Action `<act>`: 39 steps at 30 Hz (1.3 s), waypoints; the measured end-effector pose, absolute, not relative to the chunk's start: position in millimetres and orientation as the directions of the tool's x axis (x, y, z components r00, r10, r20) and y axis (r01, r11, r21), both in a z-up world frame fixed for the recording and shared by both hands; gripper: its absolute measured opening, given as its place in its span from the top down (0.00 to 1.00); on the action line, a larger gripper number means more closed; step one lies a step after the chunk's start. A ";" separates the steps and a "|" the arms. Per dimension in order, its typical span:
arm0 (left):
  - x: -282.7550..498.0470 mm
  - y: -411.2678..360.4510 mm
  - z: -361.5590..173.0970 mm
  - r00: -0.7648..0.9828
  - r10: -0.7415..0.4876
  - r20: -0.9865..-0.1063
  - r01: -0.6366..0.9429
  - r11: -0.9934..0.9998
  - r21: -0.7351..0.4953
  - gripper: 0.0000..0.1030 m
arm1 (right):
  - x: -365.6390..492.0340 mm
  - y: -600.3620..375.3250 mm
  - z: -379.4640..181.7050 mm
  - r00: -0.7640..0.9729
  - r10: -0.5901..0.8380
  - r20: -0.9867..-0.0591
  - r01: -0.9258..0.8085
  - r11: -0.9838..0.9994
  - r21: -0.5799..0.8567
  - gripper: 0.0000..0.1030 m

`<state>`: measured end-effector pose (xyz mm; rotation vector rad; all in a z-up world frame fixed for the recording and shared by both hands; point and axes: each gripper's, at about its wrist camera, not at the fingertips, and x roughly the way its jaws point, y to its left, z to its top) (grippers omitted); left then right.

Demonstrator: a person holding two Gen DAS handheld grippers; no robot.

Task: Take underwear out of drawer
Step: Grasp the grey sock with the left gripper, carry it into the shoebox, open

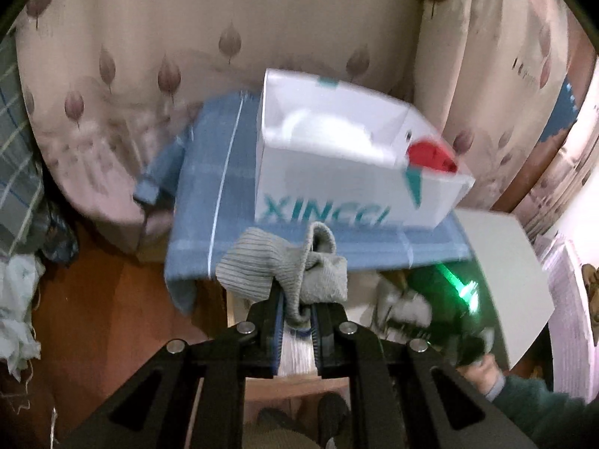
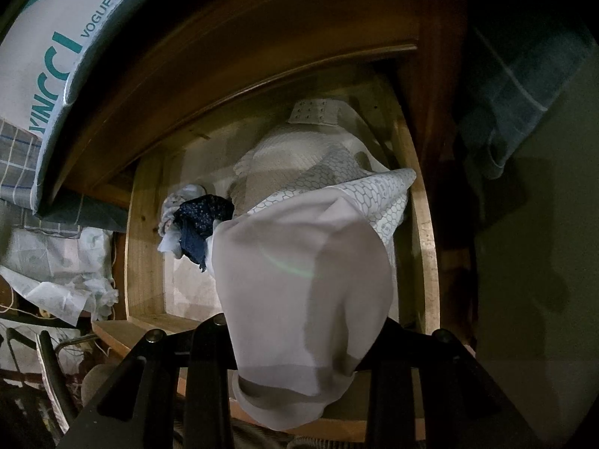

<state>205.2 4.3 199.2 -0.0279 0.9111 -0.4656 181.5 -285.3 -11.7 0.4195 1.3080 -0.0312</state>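
Observation:
In the left wrist view, my left gripper (image 1: pixel 295 314) is shut on a grey ribbed piece of underwear (image 1: pixel 280 265), which bunches above the fingers, lifted in front of the cabinet top. In the right wrist view, the open wooden drawer (image 2: pixel 144 224) lies below. A pale pinkish-grey underwear piece (image 2: pixel 299 262) drapes over my right gripper (image 2: pixel 299 292) and hides its fingertips; the cloth is gathered between the fingers. In the drawer lie a white bra (image 2: pixel 299 149), a honeycomb-print garment (image 2: pixel 378 194) and a dark blue floral garment (image 2: pixel 202 220).
A white lettered box (image 1: pixel 337 172) with a red item (image 1: pixel 430 155) stands on a blue checked cloth (image 1: pixel 209 194) on the cabinet top. A leaf-print curtain (image 1: pixel 149 56) hangs behind. White plastic bags (image 2: pixel 56 269) lie left of the drawer. A person's hand (image 1: pixel 483 370) shows at lower right.

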 end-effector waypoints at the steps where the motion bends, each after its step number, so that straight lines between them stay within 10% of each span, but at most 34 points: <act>1: 207.8 3.7 210.4 0.534 -0.407 -0.741 0.384 0.898 -0.216 0.88 | 181.5 -285.2 -11.9 0.270 0.212 -0.939 0.255 0.925 0.282 0.71; 16: 286.9 -55.1 309.3 0.640 -0.427 -0.639 0.445 0.884 -0.145 0.88 | 181.0 -284.6 -11.4 0.271 0.219 -0.937 0.250 0.924 0.288 0.71; 39: 369.8 -126.1 199.6 0.525 -0.267 -0.808 0.416 0.909 -0.030 0.88 | 183.3 -286.6 -13.6 0.265 0.235 -0.935 0.248 0.921 0.301 0.71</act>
